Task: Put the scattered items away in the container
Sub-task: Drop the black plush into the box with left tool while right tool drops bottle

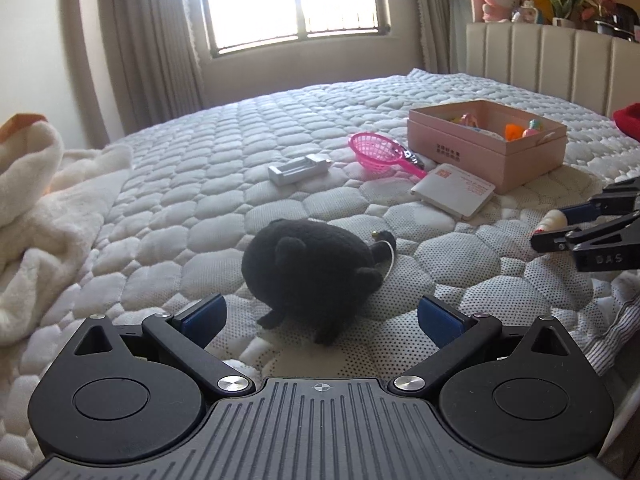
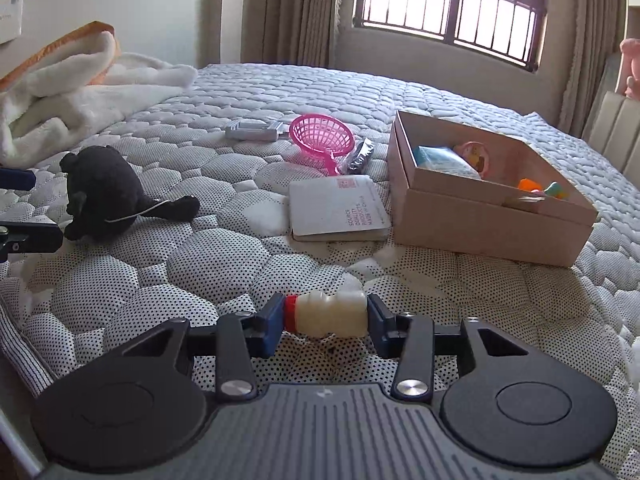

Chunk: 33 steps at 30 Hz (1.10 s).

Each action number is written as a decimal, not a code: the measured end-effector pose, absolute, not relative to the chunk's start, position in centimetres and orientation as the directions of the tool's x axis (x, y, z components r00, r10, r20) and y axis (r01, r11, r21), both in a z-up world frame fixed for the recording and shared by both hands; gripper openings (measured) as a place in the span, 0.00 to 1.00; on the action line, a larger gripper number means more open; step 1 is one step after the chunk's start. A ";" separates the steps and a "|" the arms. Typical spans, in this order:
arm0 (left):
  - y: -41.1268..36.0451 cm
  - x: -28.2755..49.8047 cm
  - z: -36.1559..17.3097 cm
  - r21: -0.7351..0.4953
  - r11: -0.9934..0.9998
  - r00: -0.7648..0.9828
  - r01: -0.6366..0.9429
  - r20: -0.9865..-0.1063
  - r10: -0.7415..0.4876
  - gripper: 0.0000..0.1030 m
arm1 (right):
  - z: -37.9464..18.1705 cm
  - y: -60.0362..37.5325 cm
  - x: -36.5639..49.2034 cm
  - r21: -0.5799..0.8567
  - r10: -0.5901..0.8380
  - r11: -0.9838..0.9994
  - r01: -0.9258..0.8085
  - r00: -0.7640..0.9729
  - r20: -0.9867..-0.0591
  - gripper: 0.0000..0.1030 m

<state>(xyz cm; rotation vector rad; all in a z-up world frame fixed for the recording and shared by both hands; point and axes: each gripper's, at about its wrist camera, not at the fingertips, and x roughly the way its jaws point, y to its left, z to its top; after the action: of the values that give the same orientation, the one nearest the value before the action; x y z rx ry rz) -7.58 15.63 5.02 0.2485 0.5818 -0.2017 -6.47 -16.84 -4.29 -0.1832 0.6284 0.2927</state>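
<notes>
I've got the right tool (image 2: pixel 326 316) clamped on a bottle (image 2: pixel 326 314), left tool (image 1: pixel 320 316) wide before the plush (image 1: pixel 310 268); box (image 2: pixel 492 224) partly filled, w/ net (image 2: pixel 322 136), card (image 2: pixel 338 208), clip (image 2: pixel 252 131) & packet (image 2: pixel 360 156) left on bed.

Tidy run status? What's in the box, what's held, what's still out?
Done: several small toys already sit in the box. In hand: right gripper is shut on a small bottle; left gripper is open before the black plush. Left: plush, pink net, booklet, silver case, dark packet.
</notes>
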 end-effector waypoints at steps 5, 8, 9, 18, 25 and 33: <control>15.3 -4.9 4.9 0.177 0.951 0.820 0.252 -0.562 -0.113 1.00 | -2.9 -17.6 -8.2 -0.090 0.225 0.938 -0.335 0.785 -0.577 0.41; 14.8 -3.2 4.2 0.188 0.948 0.805 0.255 -0.585 -0.101 1.00 | -2.5 -17.8 -8.9 -0.096 0.225 0.936 -0.338 0.787 -0.575 0.41; 14.6 -2.7 3.8 0.198 0.946 0.799 0.255 -0.594 -0.091 1.00 | -2.4 -17.9 -9.1 -0.096 0.226 0.936 -0.339 0.786 -0.576 0.41; 14.3 -0.8 2.1 0.176 0.965 0.783 0.195 -0.620 -0.045 1.00 | -1.9 -19.1 -10.5 -0.087 0.233 0.935 -0.345 0.779 -0.582 0.41; 12.4 -2.8 3.4 0.243 0.950 0.792 0.197 -0.611 -0.008 0.88 | -1.1 -22.5 -12.1 -0.058 0.236 0.944 -0.325 0.788 -0.568 0.41; 5.2 -7.8 8.6 0.247 0.889 0.822 0.385 -0.529 -0.209 0.88 | 0.7 -28.2 -13.3 -0.049 0.190 0.966 -0.253 0.829 -0.526 0.41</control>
<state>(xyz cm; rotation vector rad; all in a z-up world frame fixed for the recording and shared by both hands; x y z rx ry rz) -7.82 5.16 8.58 0.3561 0.5158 -0.3230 -13.29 -28.20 0.74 -0.1181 0.5451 0.2356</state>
